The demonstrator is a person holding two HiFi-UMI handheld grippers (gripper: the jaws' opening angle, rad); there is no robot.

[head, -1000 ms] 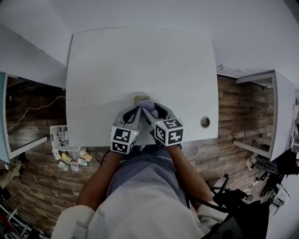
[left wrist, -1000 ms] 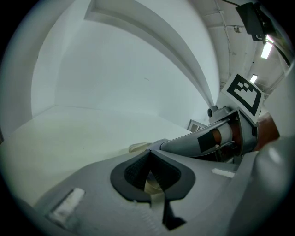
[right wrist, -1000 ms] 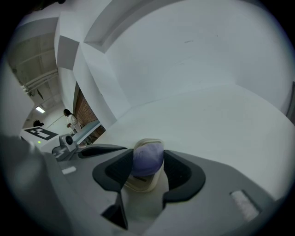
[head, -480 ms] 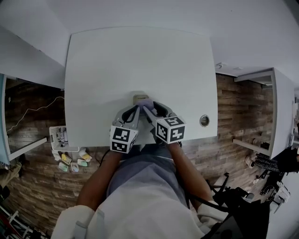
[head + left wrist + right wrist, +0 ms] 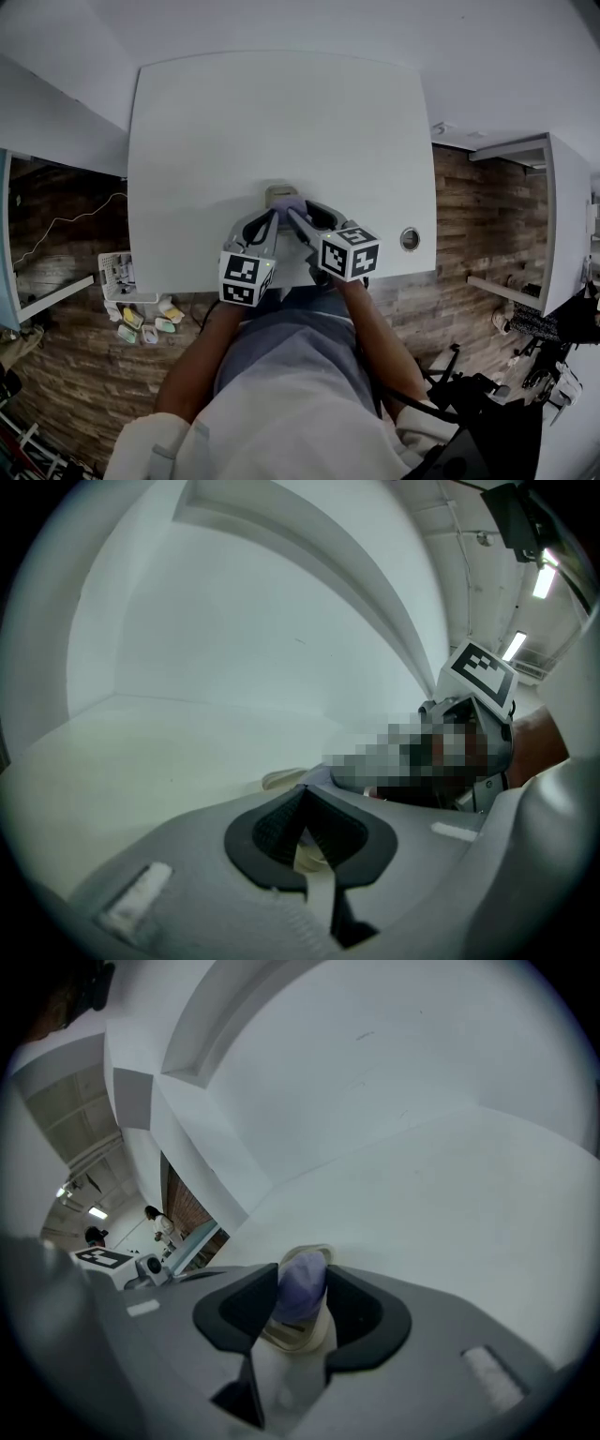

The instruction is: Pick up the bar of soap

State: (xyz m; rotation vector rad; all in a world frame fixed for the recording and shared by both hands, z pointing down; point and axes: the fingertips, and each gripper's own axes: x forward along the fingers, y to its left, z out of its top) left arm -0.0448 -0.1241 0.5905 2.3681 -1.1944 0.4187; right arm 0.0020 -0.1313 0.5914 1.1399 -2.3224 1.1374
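Soap (image 5: 302, 1283), purple, sits in its cream soap dish (image 5: 298, 1337) on the white table (image 5: 281, 122) by the near edge. I see my right gripper (image 5: 302, 1299) closing around the bar, which stands between its pads. My left gripper (image 5: 305, 803) is pinched narrow on the dish's rim.

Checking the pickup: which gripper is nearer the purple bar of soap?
Right. The right gripper straddles the bar of soap, jaws closing on it; the left gripper pinches the soap dish rim beside it.
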